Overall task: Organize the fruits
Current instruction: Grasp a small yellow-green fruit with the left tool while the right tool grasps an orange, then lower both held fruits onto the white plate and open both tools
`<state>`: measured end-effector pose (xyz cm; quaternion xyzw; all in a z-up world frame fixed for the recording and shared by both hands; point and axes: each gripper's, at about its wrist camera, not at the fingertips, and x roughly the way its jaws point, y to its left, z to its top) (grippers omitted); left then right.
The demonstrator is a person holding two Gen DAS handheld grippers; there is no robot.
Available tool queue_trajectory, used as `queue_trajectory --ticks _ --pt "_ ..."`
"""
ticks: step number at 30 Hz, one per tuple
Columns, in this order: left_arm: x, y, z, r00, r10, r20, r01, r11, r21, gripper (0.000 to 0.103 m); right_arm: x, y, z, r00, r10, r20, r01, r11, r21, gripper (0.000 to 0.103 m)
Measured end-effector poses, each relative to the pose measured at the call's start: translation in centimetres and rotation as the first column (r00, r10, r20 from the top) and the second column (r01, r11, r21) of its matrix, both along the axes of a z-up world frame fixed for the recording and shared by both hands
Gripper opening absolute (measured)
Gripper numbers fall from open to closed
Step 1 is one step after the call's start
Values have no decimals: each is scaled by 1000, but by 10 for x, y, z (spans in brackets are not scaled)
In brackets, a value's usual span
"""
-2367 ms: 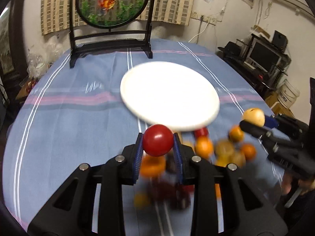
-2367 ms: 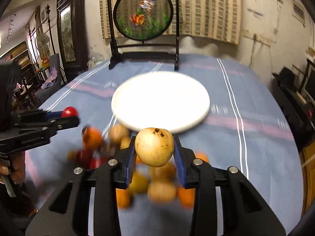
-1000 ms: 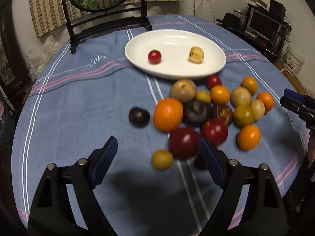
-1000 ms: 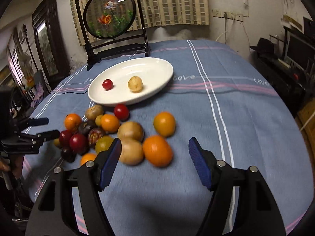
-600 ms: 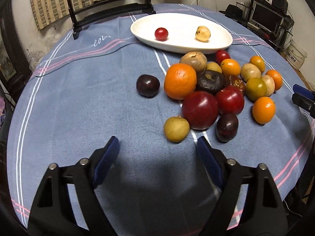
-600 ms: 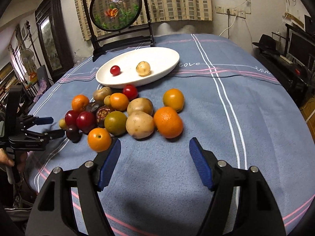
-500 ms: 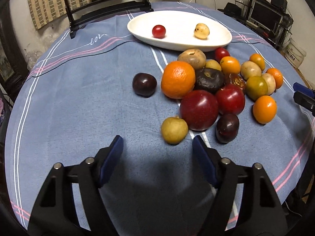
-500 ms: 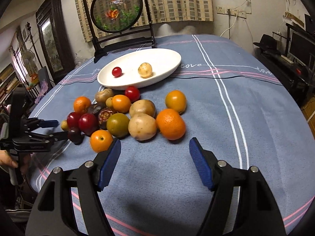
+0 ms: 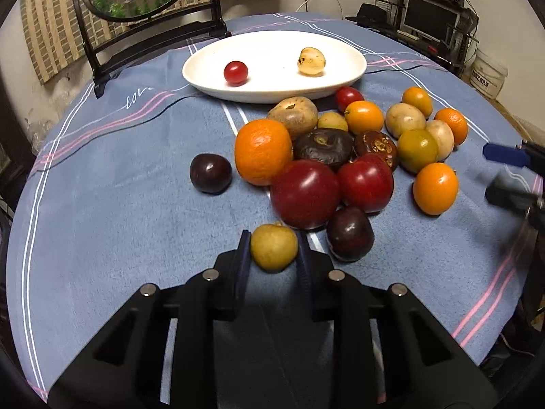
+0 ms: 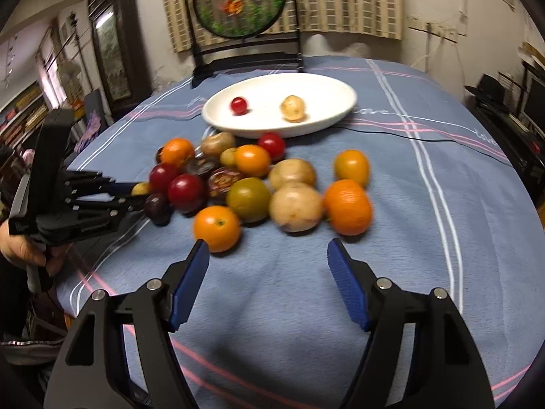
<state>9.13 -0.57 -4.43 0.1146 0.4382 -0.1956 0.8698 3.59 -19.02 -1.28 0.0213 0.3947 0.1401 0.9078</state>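
Observation:
A white plate (image 9: 354, 68) at the far side of the blue cloth holds a small red fruit (image 9: 235, 72) and a pale yellow fruit (image 9: 311, 61). A pile of fruits lies in front of it: oranges, red and dark plums, brownish ones. My left gripper (image 9: 274, 251) is shut on a small yellow-green fruit (image 9: 273, 246) at the near edge of the pile; it also shows in the right wrist view (image 10: 139, 195). My right gripper (image 10: 269, 271) is open and empty, just short of an orange (image 10: 217, 227) and a tan fruit (image 10: 295, 207).
A round fish-picture screen on a black stand (image 9: 153, 34) stands behind the plate. A lone dark plum (image 9: 210, 173) lies left of the pile. The round table's edge (image 10: 531, 211) falls away at the right, with shelves and a monitor (image 9: 431, 17) beyond.
Both grippers dropped their fruits on the plate and pulled back to the pile. My left gripper has since closed around the small yellow-green fruit. My right gripper has moved closer to the pile, still open.

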Motion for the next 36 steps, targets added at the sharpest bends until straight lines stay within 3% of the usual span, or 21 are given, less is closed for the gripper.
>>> queue_trajectory --ticks 5,9,10,11,12,18,22,26,32,36 --pt "-1 5 4 999 31 -33 -32 999 -20 26 11 26 -9 998 45 -48 -48 997 -61 72" --pt "-2 7 8 998 46 -39 -47 998 -36 26 26 43 -17 996 47 -81 -54 994 -92 63" --pt "-2 7 8 998 47 -41 -49 998 -38 26 29 44 -17 996 40 -84 -48 994 -101 58" --pt "-1 8 7 998 51 -47 -53 998 -41 26 34 46 -19 995 32 -91 -42 993 -111 43" --pt "-1 8 6 997 55 -52 -57 997 -43 26 36 47 -19 995 35 -96 -45 994 -101 39" --pt "-1 13 7 996 56 -68 -60 996 -63 26 33 43 -11 996 54 -71 -58 997 -60 39" --pt "-6 16 20 998 30 -59 -36 994 -100 26 19 25 17 995 99 5 -99 994 33 39" --pt "-4 9 46 1000 1 -7 -2 992 -128 26 30 3 42 997 41 72 -43 999 22 39" --pt "58 -4 79 994 93 49 -87 990 -115 26 88 -8 59 994 -27 105 33 998 -61 39" --pt "113 -19 73 991 131 19 -129 987 -99 26 140 -5 51 998 -23 57 29 994 -103 39"
